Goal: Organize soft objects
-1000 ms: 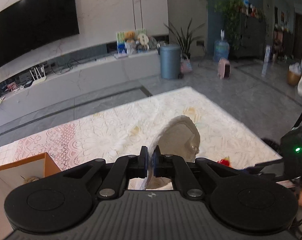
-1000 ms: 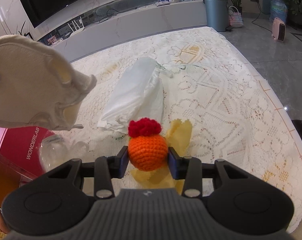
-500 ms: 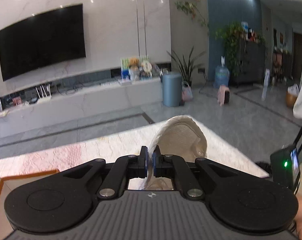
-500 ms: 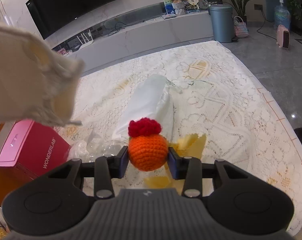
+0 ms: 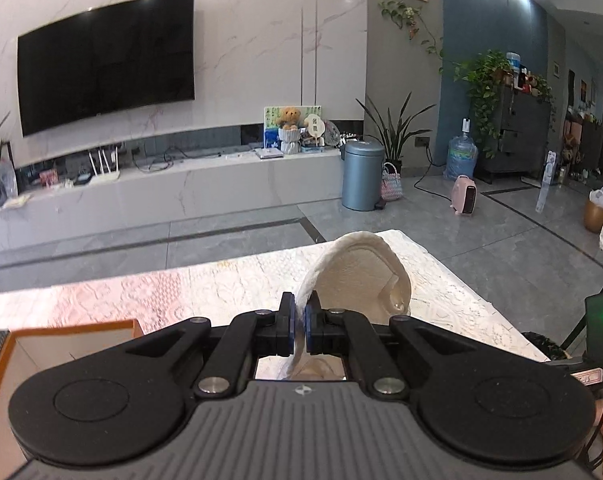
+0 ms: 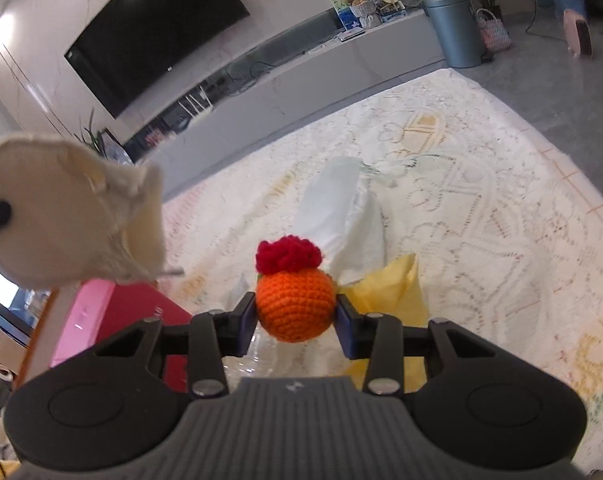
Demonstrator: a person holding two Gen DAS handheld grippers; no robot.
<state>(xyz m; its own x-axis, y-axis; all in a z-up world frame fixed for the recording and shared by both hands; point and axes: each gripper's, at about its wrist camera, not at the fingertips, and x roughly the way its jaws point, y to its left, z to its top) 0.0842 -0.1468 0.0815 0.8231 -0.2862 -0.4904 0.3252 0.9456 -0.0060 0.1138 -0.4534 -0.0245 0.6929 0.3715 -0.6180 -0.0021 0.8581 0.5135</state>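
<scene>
My left gripper (image 5: 298, 330) is shut on the edge of a cream fabric pad (image 5: 361, 276) and holds it in the air above the table; the pad also shows at the left of the right wrist view (image 6: 69, 212). My right gripper (image 6: 295, 322) is shut on an orange crocheted ball with a red tuft (image 6: 295, 304), held above the lace tablecloth (image 6: 481, 208). A white folded cloth (image 6: 341, 208) and a yellow cloth (image 6: 393, 292) lie on the table ahead of the ball.
An orange open box (image 5: 73, 332) stands at the table's left. A pink-red box (image 6: 113, 320) and crumpled clear plastic (image 6: 257, 356) lie below the right gripper. The table's right edge (image 6: 573, 176) drops to the tiled floor.
My left gripper has risen and tilted up with the pad, so less of the table shows. My right gripper has lifted the ball higher and swung a little left.
</scene>
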